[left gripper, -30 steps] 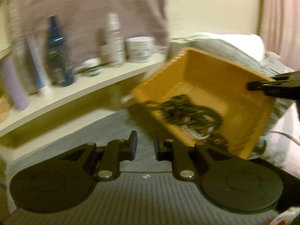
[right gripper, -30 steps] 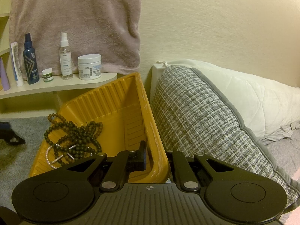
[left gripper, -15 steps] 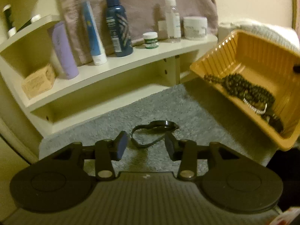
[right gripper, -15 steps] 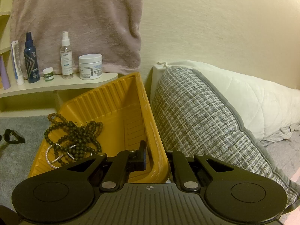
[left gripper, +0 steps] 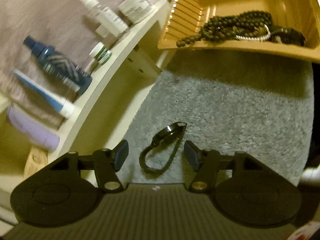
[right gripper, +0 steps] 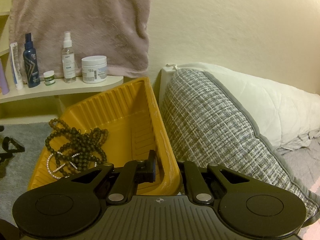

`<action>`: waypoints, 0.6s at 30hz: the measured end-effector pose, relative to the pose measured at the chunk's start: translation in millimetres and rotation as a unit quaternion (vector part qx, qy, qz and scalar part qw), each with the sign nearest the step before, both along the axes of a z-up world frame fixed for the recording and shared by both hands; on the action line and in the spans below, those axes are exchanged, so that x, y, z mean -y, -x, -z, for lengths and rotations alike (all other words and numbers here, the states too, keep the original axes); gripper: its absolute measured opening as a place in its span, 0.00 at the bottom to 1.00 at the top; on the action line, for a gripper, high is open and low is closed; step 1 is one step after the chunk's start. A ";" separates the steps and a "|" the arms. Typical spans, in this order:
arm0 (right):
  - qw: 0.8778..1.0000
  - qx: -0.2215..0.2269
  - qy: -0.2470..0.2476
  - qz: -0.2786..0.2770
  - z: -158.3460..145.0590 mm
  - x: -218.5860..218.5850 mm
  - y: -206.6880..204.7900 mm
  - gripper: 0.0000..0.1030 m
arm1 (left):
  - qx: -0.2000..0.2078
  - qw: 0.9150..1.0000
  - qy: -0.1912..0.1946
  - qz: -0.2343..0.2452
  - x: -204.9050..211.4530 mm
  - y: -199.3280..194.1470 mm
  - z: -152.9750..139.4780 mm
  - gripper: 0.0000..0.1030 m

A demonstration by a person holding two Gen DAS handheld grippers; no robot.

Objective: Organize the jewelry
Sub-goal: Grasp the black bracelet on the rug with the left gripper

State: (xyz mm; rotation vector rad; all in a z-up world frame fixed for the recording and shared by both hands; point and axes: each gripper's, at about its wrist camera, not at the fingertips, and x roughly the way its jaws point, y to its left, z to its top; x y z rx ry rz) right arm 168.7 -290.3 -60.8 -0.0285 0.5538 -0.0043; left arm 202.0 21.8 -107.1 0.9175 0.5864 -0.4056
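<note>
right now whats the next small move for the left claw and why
Probably ease the left claw down and close on the black watch. The open jaws already straddle it where it lies on the grey rug, outside the yellow bin that the right claw grips by its rim, beads already inside.

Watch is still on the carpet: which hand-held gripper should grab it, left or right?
Left. The left hand-held gripper is open with the black watch lying on the grey carpet between its fingers. The right hand-held gripper is clamped on the yellow tray rim, so it's occupied.
</note>
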 end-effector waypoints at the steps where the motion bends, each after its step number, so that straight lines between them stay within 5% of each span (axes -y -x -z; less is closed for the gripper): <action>1: 1.000 0.000 0.000 0.000 0.0 0.2 0.0 0.08 | 0.000 1.000 -0.012 0.011 1.0 -1.3 1.7 0.55; 12: 1.000 -0.002 0.001 0.002 0.7 0.9 -1.5 0.09 | -0.014 0.990 -0.094 0.100 3.7 -12.8 16.6 0.46; 18: 1.000 -0.002 0.001 0.002 0.9 1.2 -1.3 0.09 | -0.036 0.989 -0.098 0.108 6.7 -14.1 19.0 0.24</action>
